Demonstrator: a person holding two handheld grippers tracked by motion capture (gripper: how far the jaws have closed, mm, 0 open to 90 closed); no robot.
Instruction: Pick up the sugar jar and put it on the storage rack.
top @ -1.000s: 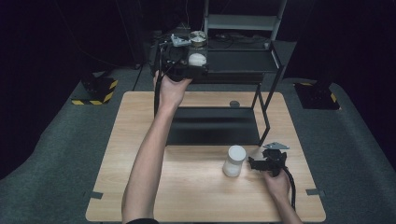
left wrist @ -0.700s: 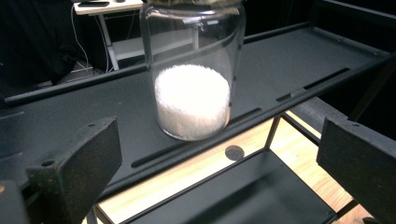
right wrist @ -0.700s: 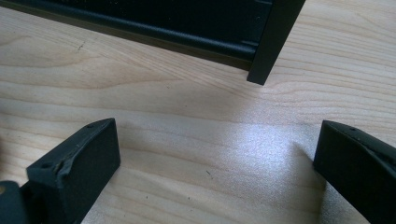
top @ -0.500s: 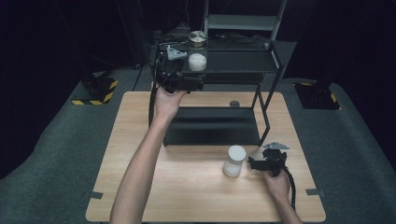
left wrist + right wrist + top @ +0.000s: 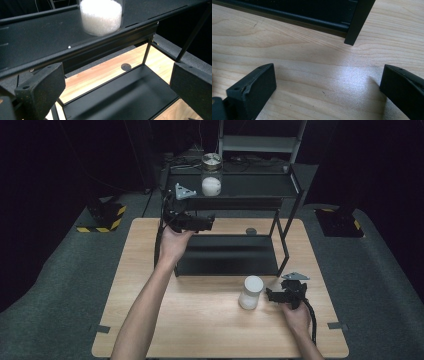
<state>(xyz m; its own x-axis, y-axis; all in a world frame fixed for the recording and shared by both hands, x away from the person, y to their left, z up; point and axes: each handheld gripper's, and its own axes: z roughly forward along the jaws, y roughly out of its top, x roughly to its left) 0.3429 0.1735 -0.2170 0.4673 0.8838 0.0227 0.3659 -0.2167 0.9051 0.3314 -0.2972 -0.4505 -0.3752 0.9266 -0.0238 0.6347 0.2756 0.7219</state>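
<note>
A glass jar (image 5: 211, 180) with a metal lid and white grains inside stands on the top shelf of a black rack (image 5: 260, 187). My left gripper (image 5: 209, 223) hovers open in front of that shelf, below and left of the jar, with nothing between its jaws. In the left gripper view the jar (image 5: 101, 16) sits above the open left gripper (image 5: 116, 87). A white container (image 5: 250, 292) stands on the wooden table (image 5: 200, 330). My right gripper (image 5: 268, 295) rests just right of it, open and apart from it. The right gripper (image 5: 325, 85) has bare wood between its jaws.
The rack's lower black tray (image 5: 225, 255) lies on the table behind the white container, and a rack leg (image 5: 357, 25) stands close ahead of the right gripper. A small dark round disc (image 5: 251, 231) lies under the rack. Grey carpet surrounds the table.
My left gripper has drawn back from the jar on the top shelf, toward the person and lower, leaving the jar standing there. The right gripper and white container have not moved.
</note>
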